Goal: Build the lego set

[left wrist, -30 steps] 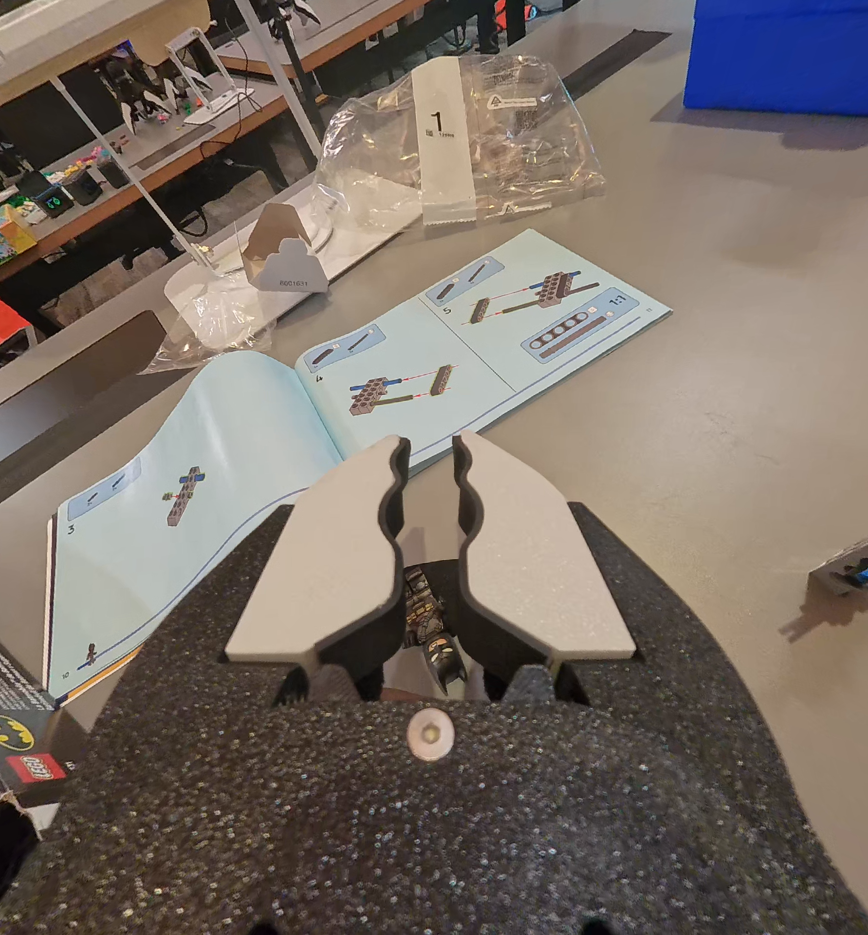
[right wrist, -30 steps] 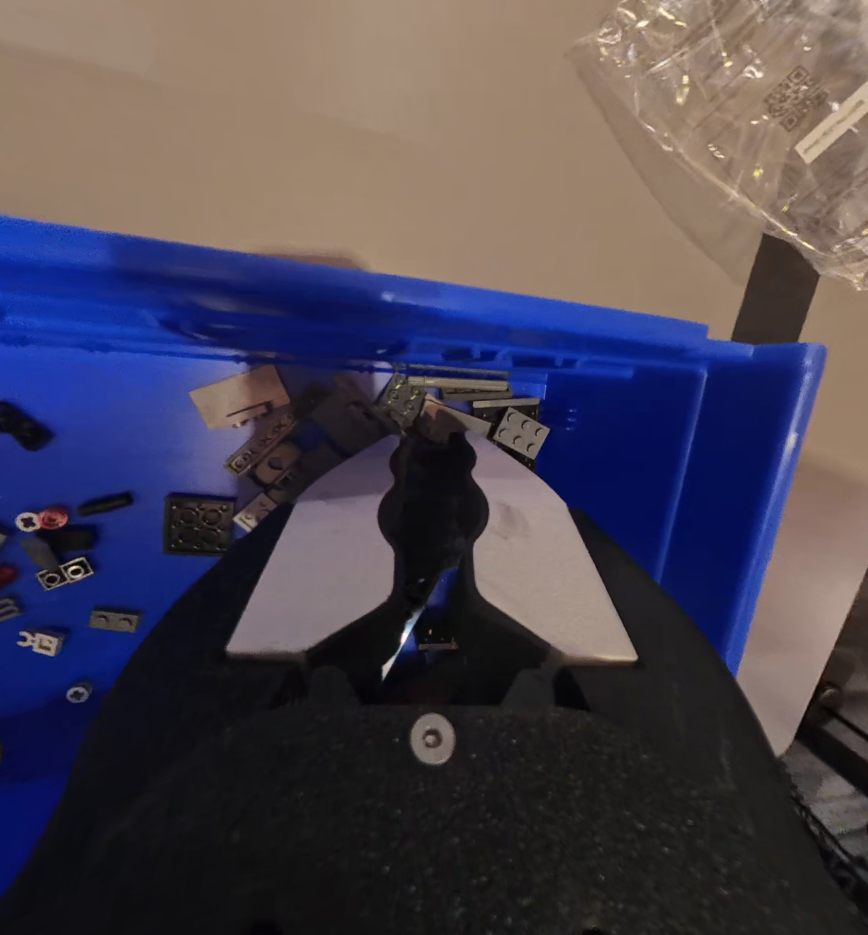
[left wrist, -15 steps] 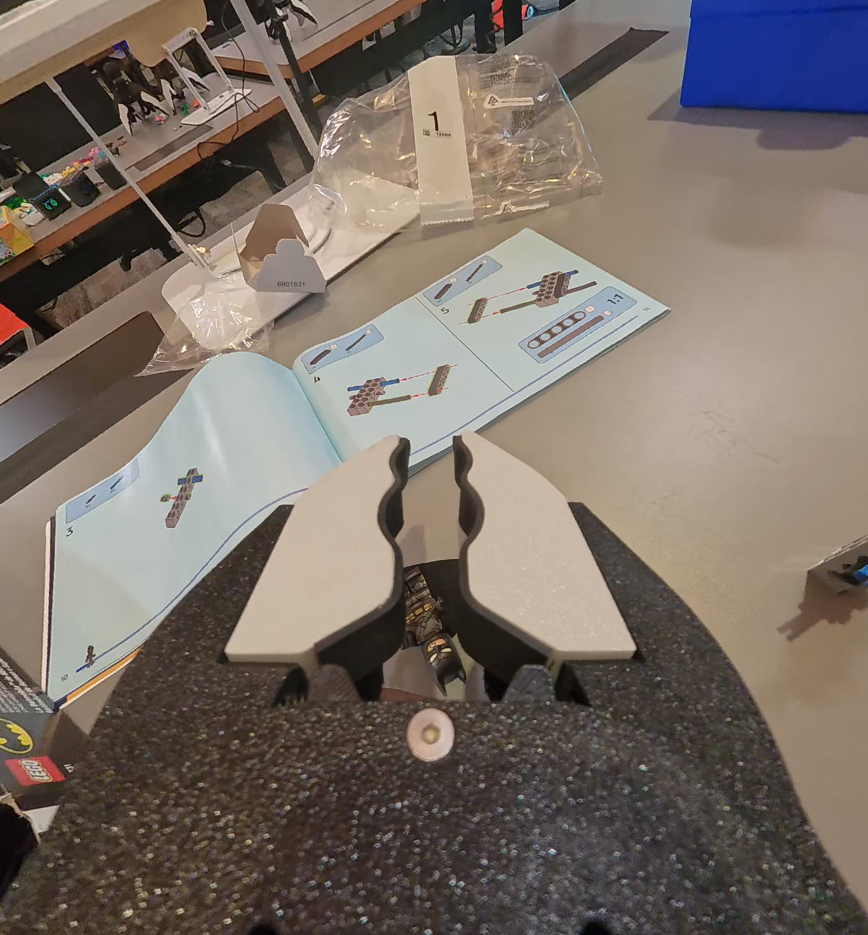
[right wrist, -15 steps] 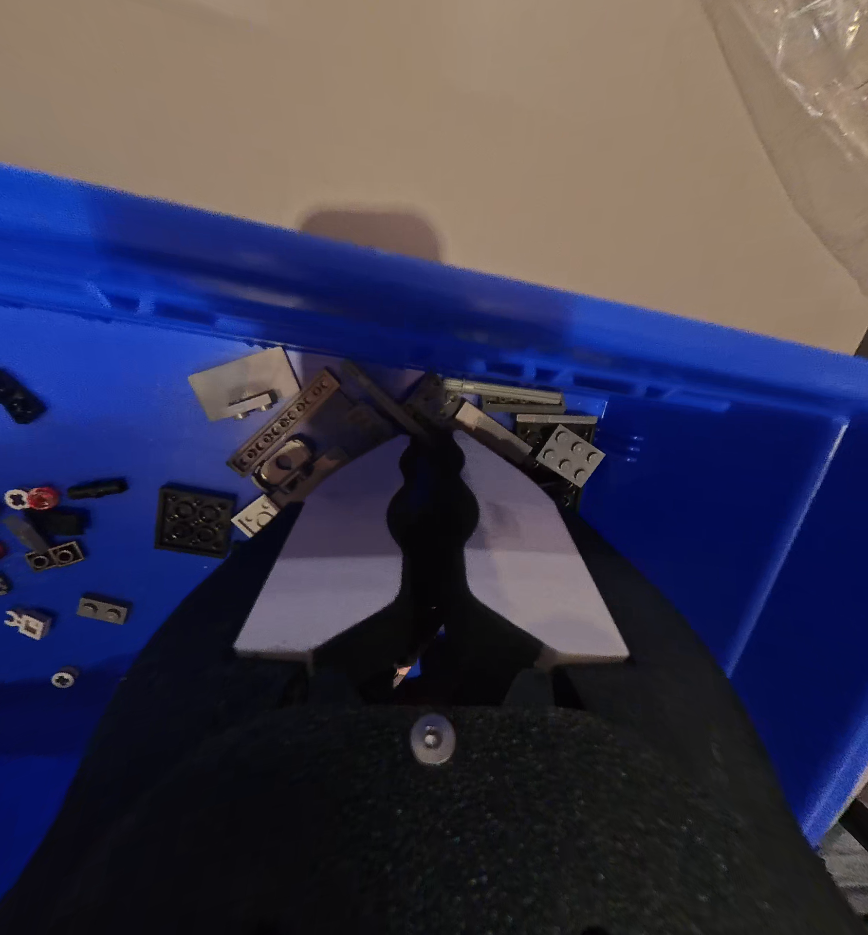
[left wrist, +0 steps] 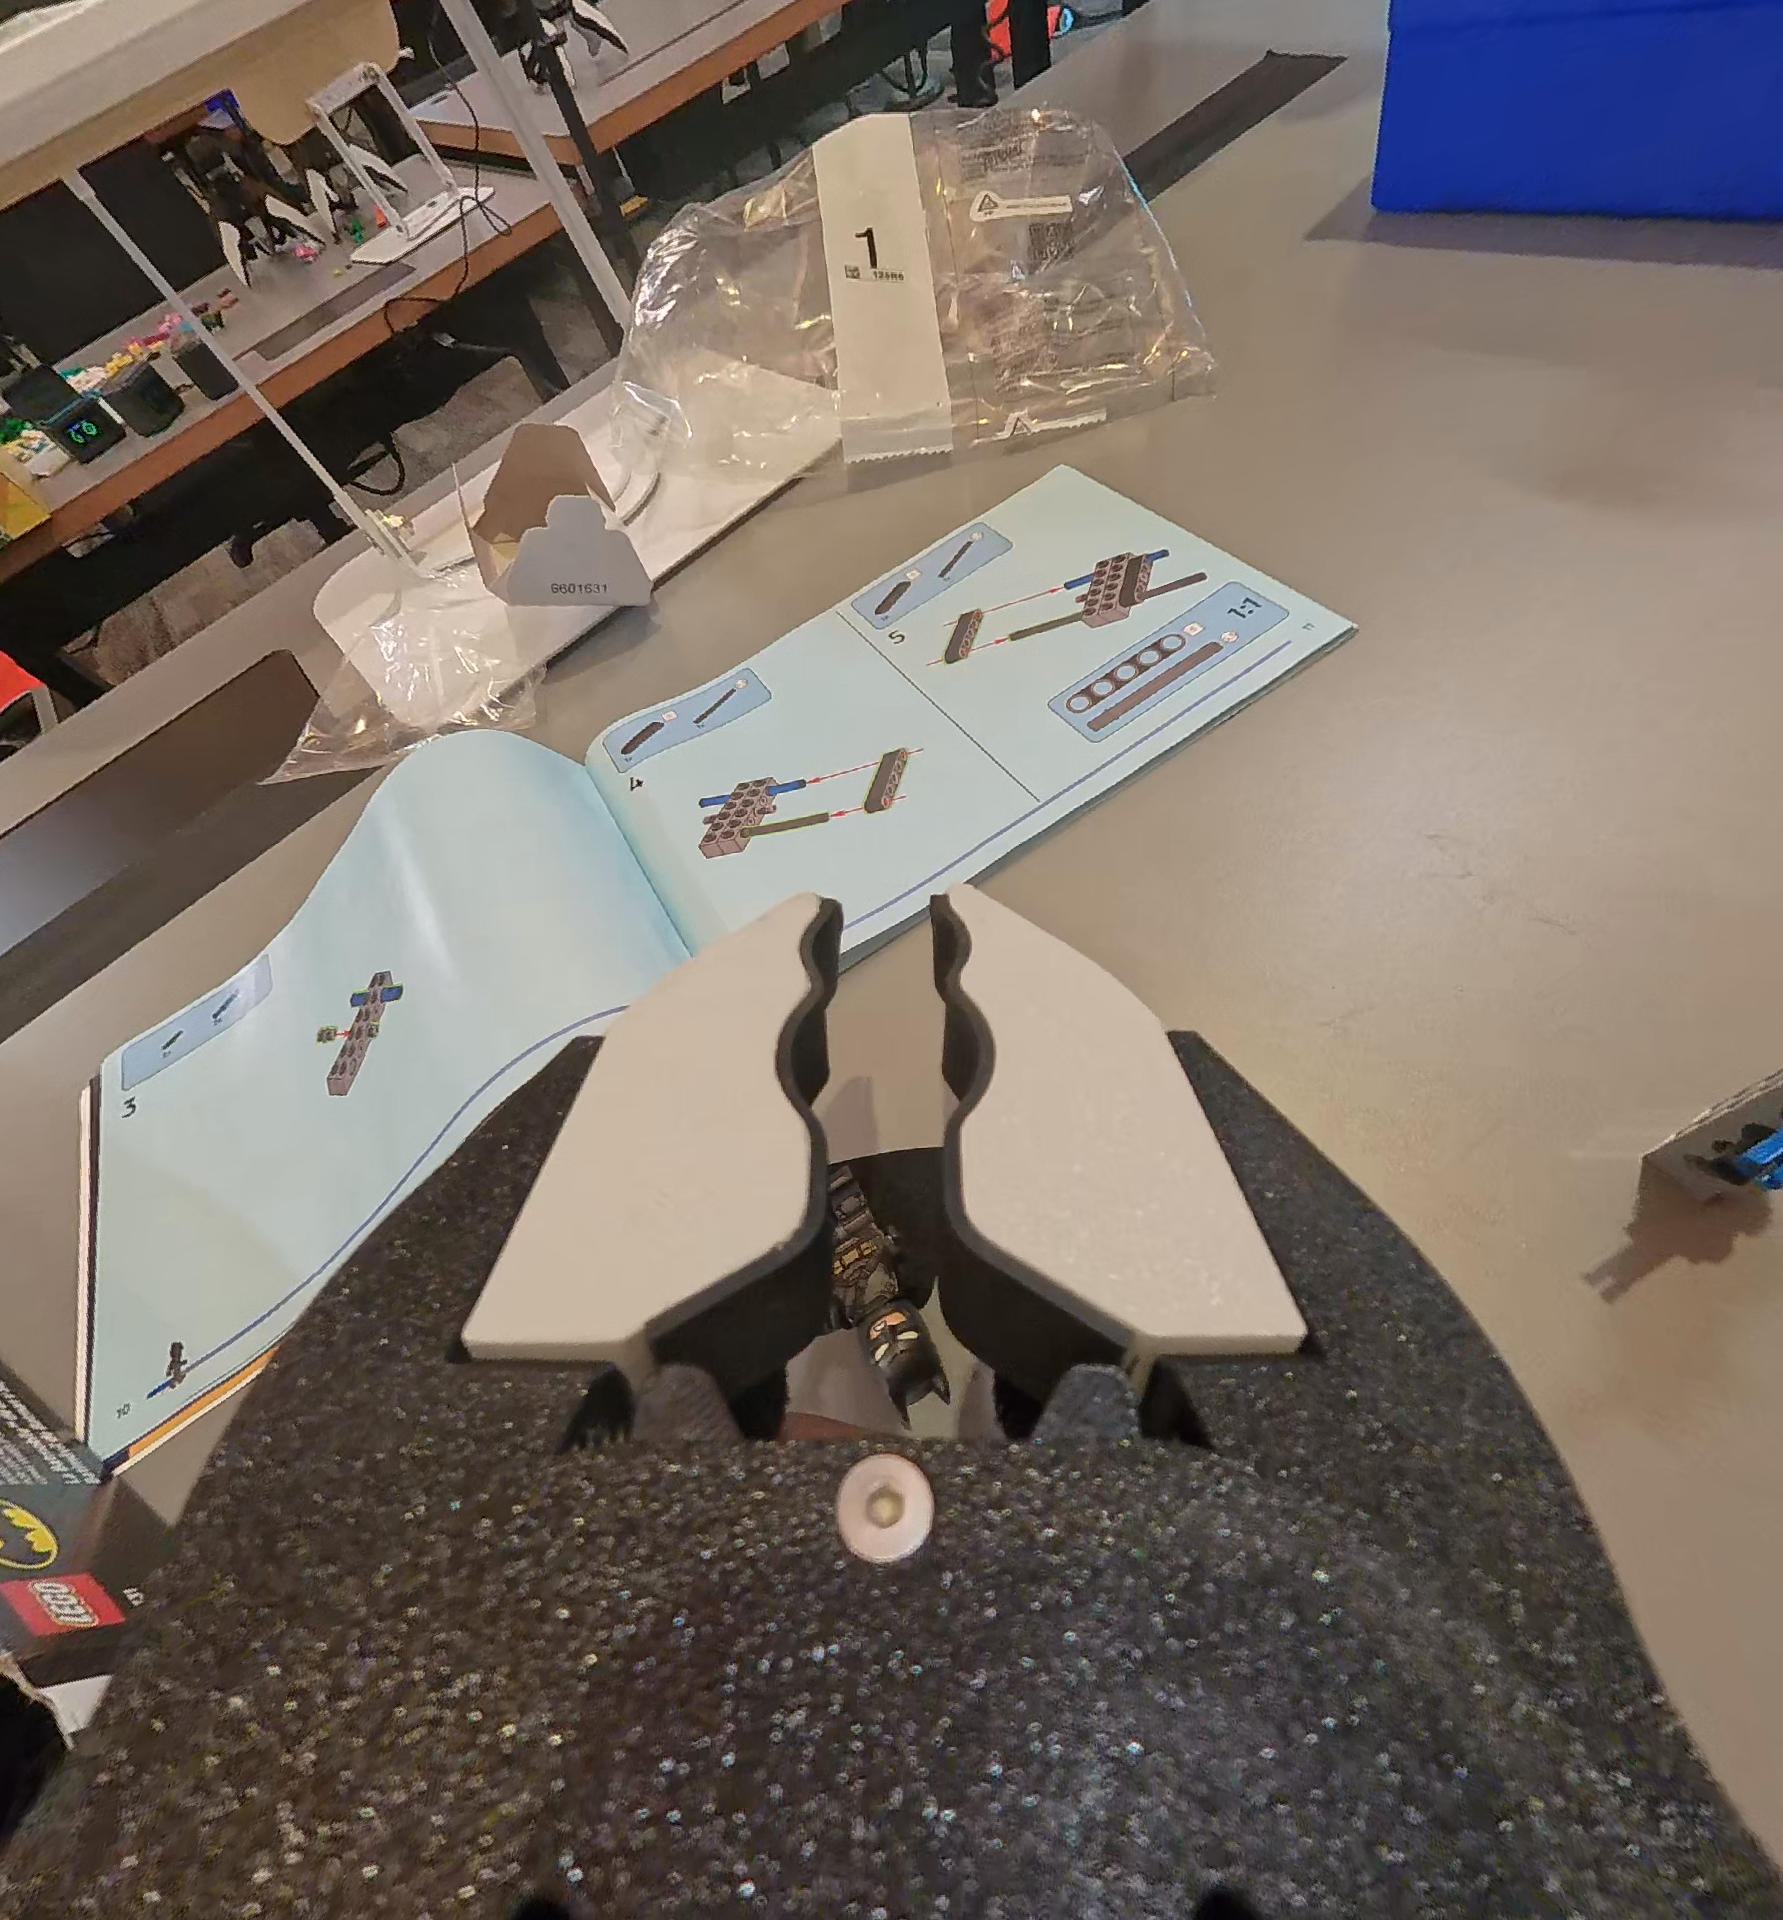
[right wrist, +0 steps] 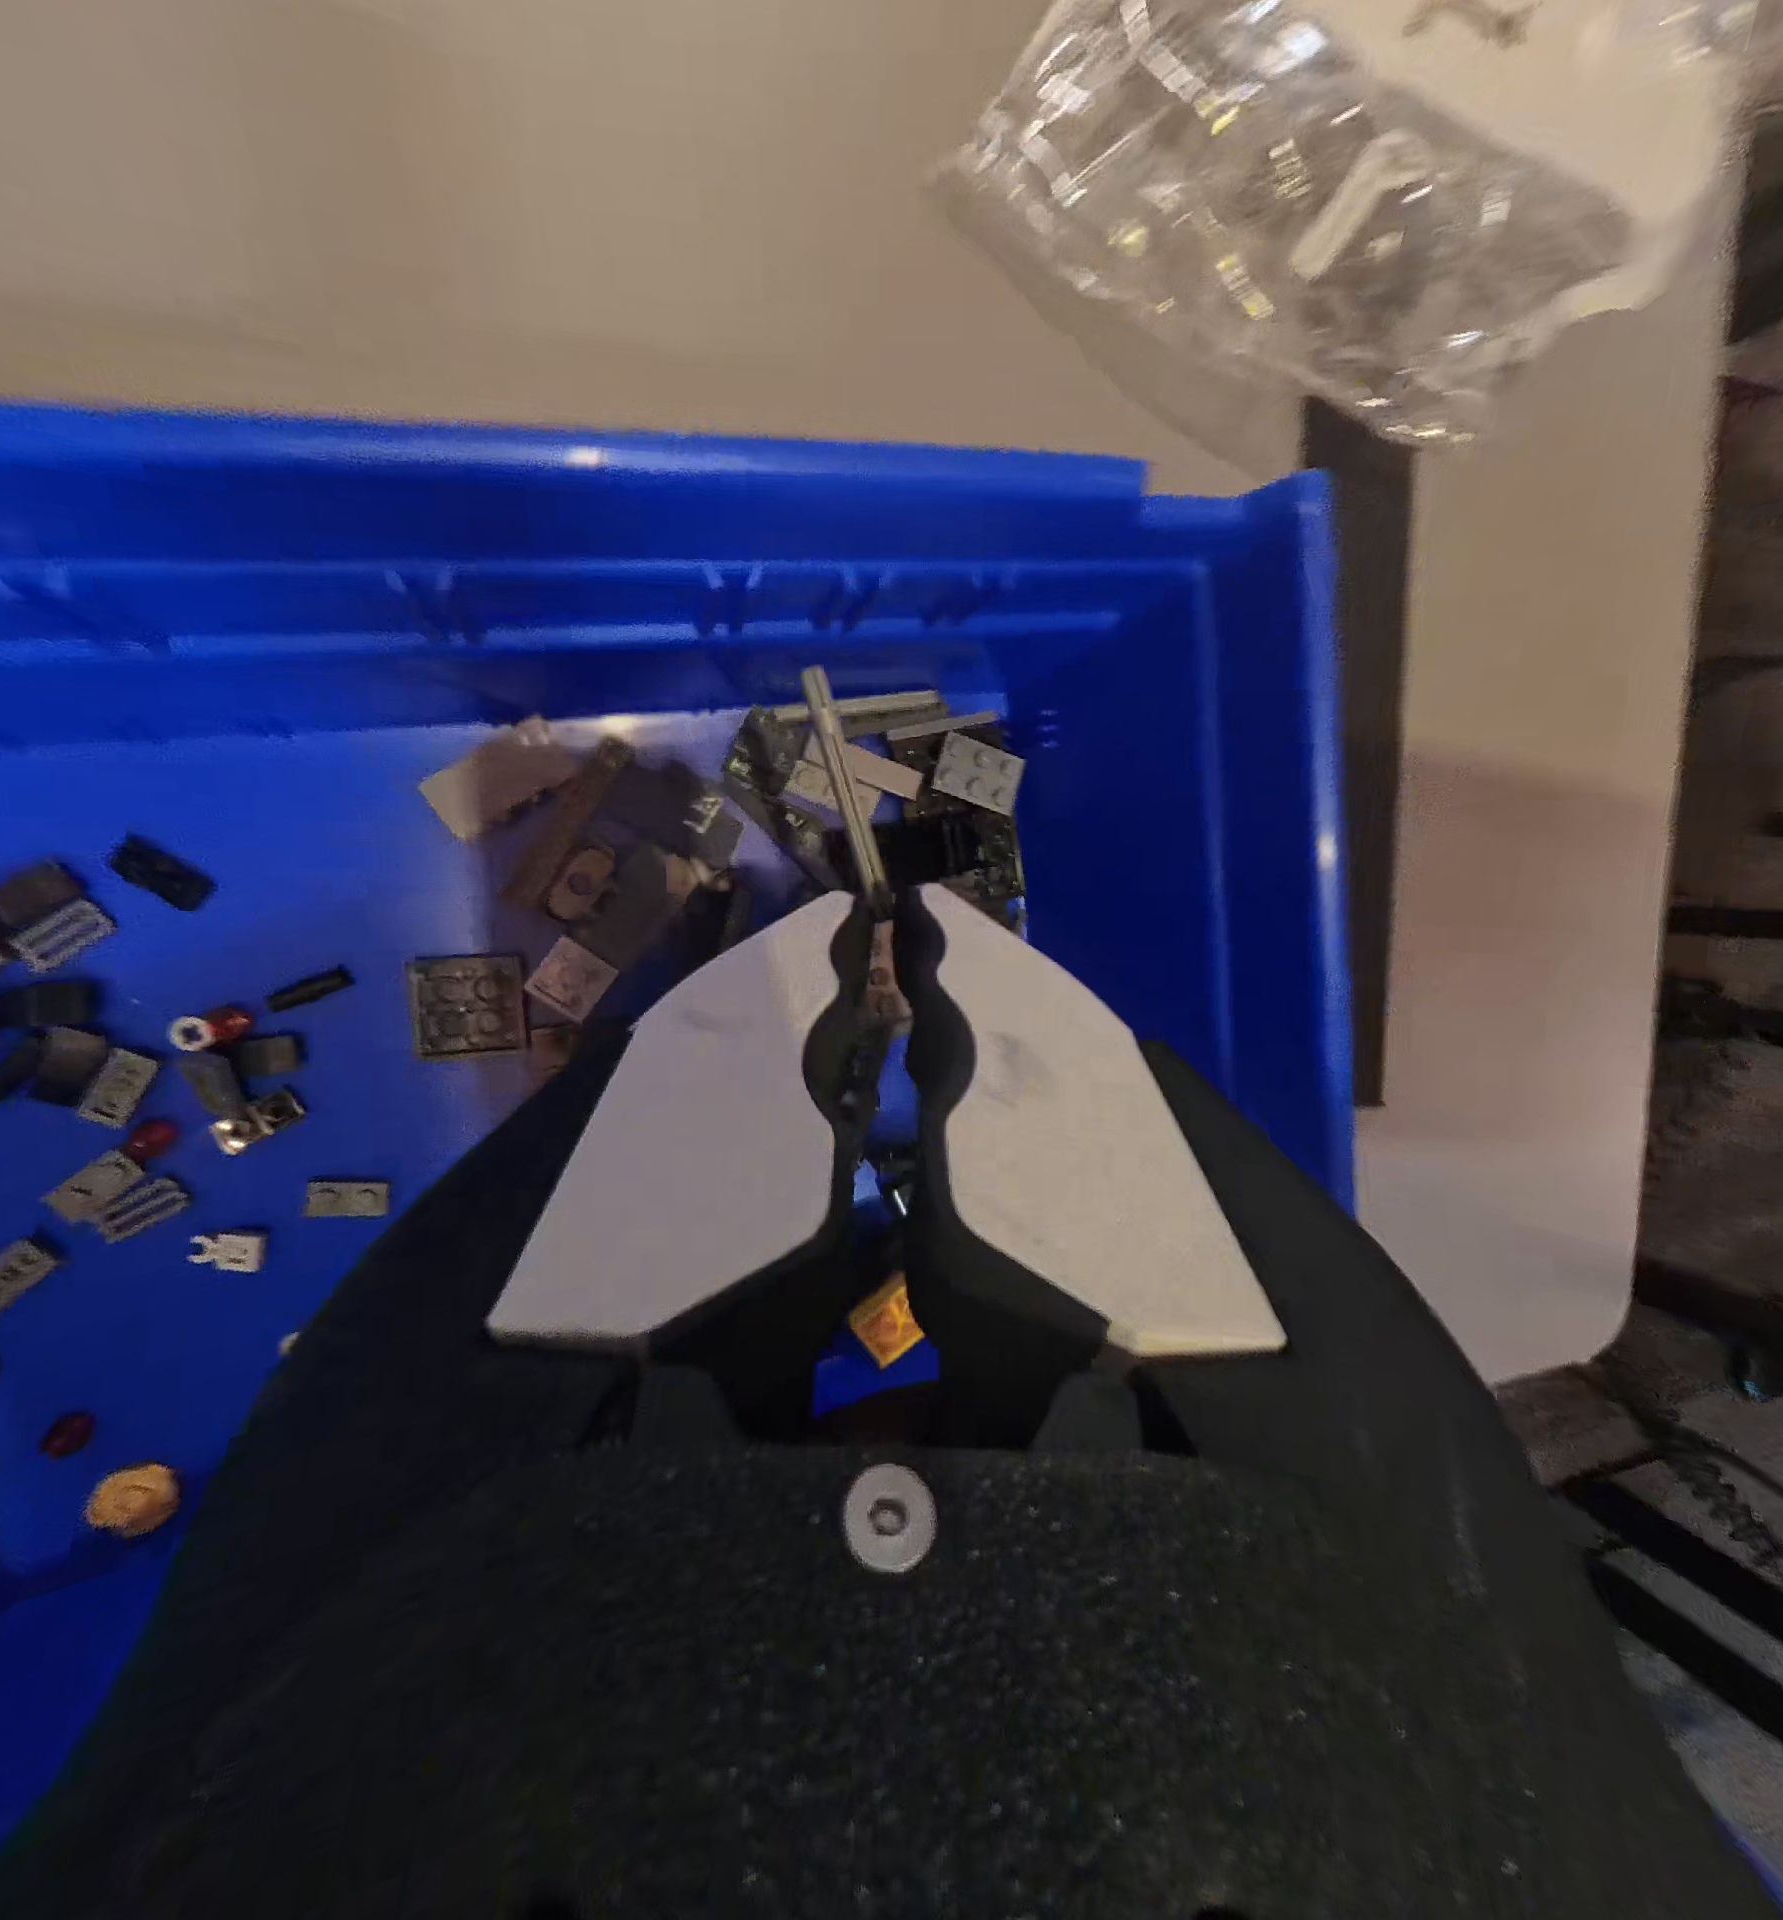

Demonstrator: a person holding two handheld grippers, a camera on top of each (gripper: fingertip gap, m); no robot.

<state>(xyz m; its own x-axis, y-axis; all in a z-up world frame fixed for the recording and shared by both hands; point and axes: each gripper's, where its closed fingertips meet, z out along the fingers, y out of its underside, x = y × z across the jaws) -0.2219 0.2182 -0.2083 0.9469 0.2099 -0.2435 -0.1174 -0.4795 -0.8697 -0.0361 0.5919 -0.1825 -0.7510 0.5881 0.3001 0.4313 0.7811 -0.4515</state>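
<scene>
A: The jaws of the right gripper (right wrist: 874, 914) are pinched on a thin grey axle rod (right wrist: 840, 790), gripped by its near end so that the rest sticks up toward twelve o'clock, clear of the loose bricks beneath.

B: Why hold it by the end?

A: Probably because the rod is so slim; a pinch at the tip leaves most of its length free. It hangs over the blue bin (right wrist: 1230, 727), above the pile of grey and black bricks (right wrist: 866, 800) heaped in the far corner. More small pieces (right wrist: 139, 1091) lie scattered across the bin floor toward nine o'clock.

B: And the other one?

A: The jaws of the left gripper (left wrist: 885, 914) stand parted with nothing between the tips. It hovers over the grey table (left wrist: 1489, 935), just at the near edge of the open instruction booklet (left wrist: 866, 748), whose pages lie flat and face up, readable from there. A dark minifigure (left wrist: 882, 1299) shows deep in the gap, back near the gripper's body; whether it is clamped cannot be told.

B: Anything else around?

A: Empty clear plastic bags (left wrist: 918, 281) lie past the booklet at twelve o'clock, a dark box (left wrist: 4, 1538) at eight, and a small grey-and-blue assembly (left wrist: 1760, 1132) at three.
</scene>
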